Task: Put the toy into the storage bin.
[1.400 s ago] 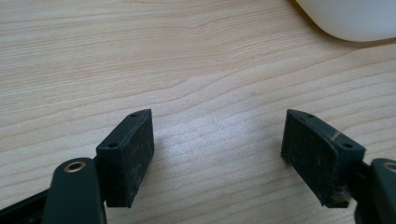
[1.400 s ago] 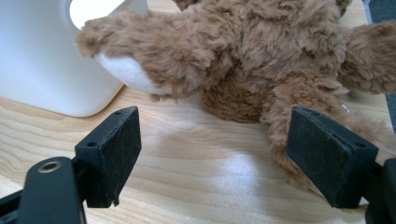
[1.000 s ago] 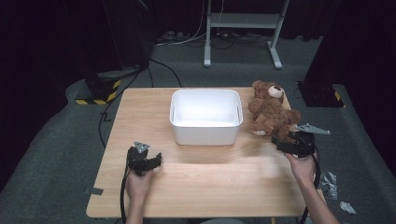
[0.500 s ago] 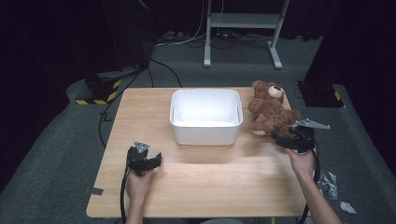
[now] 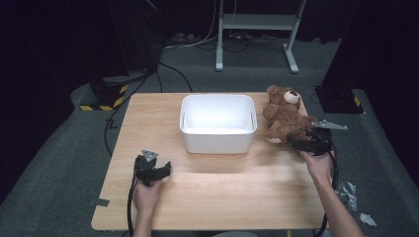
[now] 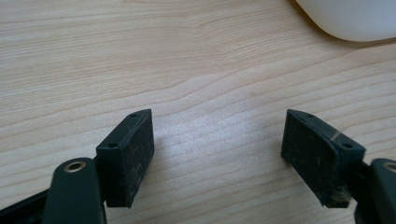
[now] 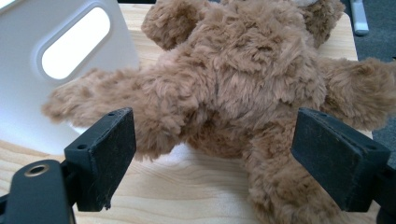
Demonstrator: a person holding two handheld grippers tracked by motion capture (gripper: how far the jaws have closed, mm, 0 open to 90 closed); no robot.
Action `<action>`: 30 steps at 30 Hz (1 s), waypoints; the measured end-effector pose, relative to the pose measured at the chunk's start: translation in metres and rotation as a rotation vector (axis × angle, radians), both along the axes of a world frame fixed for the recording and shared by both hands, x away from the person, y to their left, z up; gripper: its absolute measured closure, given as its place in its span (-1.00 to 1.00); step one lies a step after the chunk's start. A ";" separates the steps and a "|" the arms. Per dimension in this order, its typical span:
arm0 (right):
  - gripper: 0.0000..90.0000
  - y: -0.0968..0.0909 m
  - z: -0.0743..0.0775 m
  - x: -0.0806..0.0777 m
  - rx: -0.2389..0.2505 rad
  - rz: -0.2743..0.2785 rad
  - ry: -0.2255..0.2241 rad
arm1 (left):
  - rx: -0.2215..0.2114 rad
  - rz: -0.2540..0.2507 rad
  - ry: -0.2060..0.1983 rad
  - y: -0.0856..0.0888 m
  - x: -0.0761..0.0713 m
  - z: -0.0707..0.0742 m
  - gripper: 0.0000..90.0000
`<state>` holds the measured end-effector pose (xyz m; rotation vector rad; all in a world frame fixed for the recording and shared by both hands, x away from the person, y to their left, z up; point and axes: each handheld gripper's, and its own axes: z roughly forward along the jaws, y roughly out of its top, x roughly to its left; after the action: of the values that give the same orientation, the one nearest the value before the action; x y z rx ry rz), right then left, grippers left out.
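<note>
A: Where is the teddy bear (image 5: 283, 116)?

B: On the wooden table (image 5: 217, 197), toward two o'clock from the table's middle, lying just beside the right wall of the white plastic bin (image 5: 218, 123). Its head points to twelve o'clock and its legs to six. In the right gripper view one brown leg stretches toward nine o'clock, right up against the bin's wall with the oval handle slot.

A: And the right gripper (image 5: 307, 143)?

B: It sits at the bear's six o'clock end, held in the person's right hand (image 5: 318, 165). Its jaws are spread wide, one on each side of the bear's lower body. The right gripper view shows the pads (image 7: 106, 154) flanking the legs, with fur close to them, but nothing is clamped.

A: The left gripper (image 5: 154, 172)?

B: Near the table's seven o'clock area, held in the left hand (image 5: 146, 193), well apart from the bear. Its jaws are also wide apart, over bare wood, holding nothing. A corner of the bin shows at one o'clock in the left gripper view.
</note>
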<state>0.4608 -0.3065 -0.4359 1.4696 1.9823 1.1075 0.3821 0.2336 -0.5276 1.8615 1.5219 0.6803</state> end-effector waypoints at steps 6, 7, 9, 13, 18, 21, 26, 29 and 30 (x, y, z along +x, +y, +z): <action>-0.70 0.002 0.003 0.005 -0.011 0.000 -0.003 | 0.000 0.000 0.000 0.000 0.000 0.000 -0.44; -0.71 0.002 0.004 0.006 -0.012 -0.005 -0.007 | 0.000 0.001 0.000 0.000 0.000 0.000 -0.44; -0.71 0.002 0.004 0.008 -0.018 -0.008 -0.002 | 0.000 0.000 0.000 0.000 0.000 0.000 -0.44; -0.71 0.002 0.006 0.013 -0.020 -0.022 -0.002 | 0.000 0.000 0.000 0.000 0.000 0.000 -0.44; -0.71 0.001 0.009 0.018 -0.022 -0.027 -0.002 | 0.000 0.000 0.000 0.000 0.000 0.000 -0.44; -0.71 0.001 0.009 0.021 -0.020 -0.040 -0.003 | 0.000 0.000 0.000 0.000 0.000 0.000 -0.44; -0.72 0.000 0.012 0.030 -0.022 -0.045 0.001 | 0.000 0.000 0.000 0.000 0.000 0.000 -0.44; -0.72 0.001 0.013 0.036 -0.015 -0.049 0.008 | 0.000 0.001 0.001 0.000 0.000 0.000 -0.44; -0.72 0.001 0.014 0.039 -0.019 -0.053 0.007 | 0.000 0.000 0.000 0.000 0.000 0.000 -0.44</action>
<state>0.4994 -0.3056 -0.4223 1.5093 1.9416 1.0603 0.3821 0.2336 -0.5275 1.8612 1.5223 0.6801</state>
